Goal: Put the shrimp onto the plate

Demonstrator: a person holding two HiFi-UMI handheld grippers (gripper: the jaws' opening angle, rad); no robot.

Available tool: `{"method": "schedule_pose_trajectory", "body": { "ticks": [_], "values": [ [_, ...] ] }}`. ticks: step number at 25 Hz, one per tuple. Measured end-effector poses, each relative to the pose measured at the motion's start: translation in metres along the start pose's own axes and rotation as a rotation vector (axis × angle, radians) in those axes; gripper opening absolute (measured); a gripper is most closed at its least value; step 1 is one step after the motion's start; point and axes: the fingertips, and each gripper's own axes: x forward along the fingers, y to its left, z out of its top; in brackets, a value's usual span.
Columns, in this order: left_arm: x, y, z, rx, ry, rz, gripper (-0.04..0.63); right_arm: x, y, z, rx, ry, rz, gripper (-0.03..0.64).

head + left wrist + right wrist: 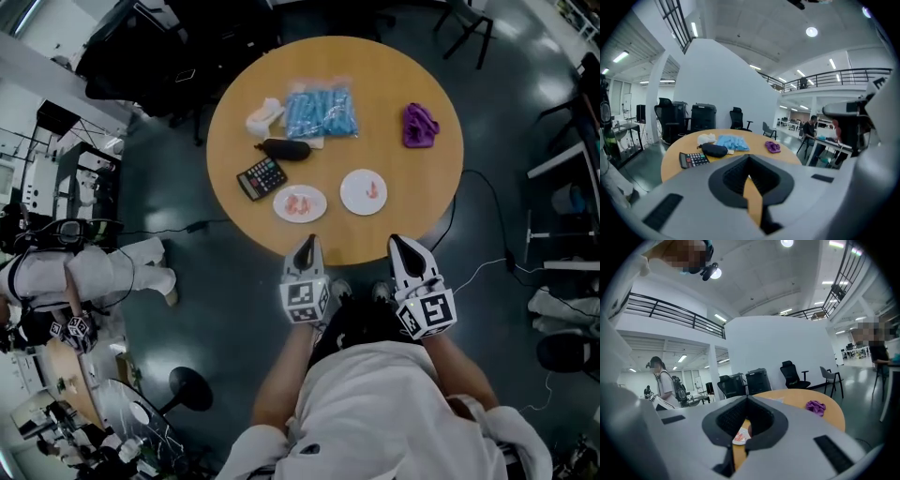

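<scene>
The shrimp [300,202] lay in a small pink cluster on the left plate [316,213], at about 7 o'clock on the round table [422,197]. One more shrimp [372,190] lay alone on the right plate [349,202], at about 5 o'clock and near the first plate without touching it. The single piece suggested that the right plate was the one being filled, but that was only a guess.

The left gripper [307,242] and the right gripper [397,241] hovered at 6 o'clock, just off the table's near edge. Each had its jaws closed tip to tip and held nothing. In the right gripper view a plate with something pink showed beyond the closed tips.

Several things could have gone wrong from there:
- The clustered shrimp lay against one another, so jaws closing on one might have lifted two or nudged the rest off the rim.
- The shrimp looked small and smooth, so a shallow pinch could have let one slip and fall on the bare wood between the plates.
- The plates looked light, so a downward press might have slid or tipped one.
- The calculator [261,177], at 8 o'clock, sat close to the left plate and could have been knocked by a wide approach.

Nothing else on the table was holding anything that could be seen:
- A black pouch [284,149] at 9 o'clock, shut.
- A white cloth [264,117] at 10 o'clock.
- A blue packet [322,112] near 12 o'clock.
- A purple cloth [420,125] at 2 o'clock, well apart from the plates.
</scene>
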Motion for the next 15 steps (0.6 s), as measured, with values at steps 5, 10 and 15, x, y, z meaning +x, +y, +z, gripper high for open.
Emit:
{"method": "schedule_pose_trajectory", "body": {
  "ticks": [5,10,15],
  "values": [
    [0.05,0.025,-0.031,0.072,0.168,0.003,0.006,0.018,-0.014,-0.011,0.031,0.036,-0.01,0.015],
    [0.102,0.048,-0.073,0.042,0.333,0.006,0.008,0.039,-0.027,-0.026,0.044,0.078,0.016,0.015],
    [0.131,0.065,-0.112,0.033,0.465,0.014,0.008,0.053,-0.04,-0.041,0.064,0.114,0.022,0.015]
  ]
}}
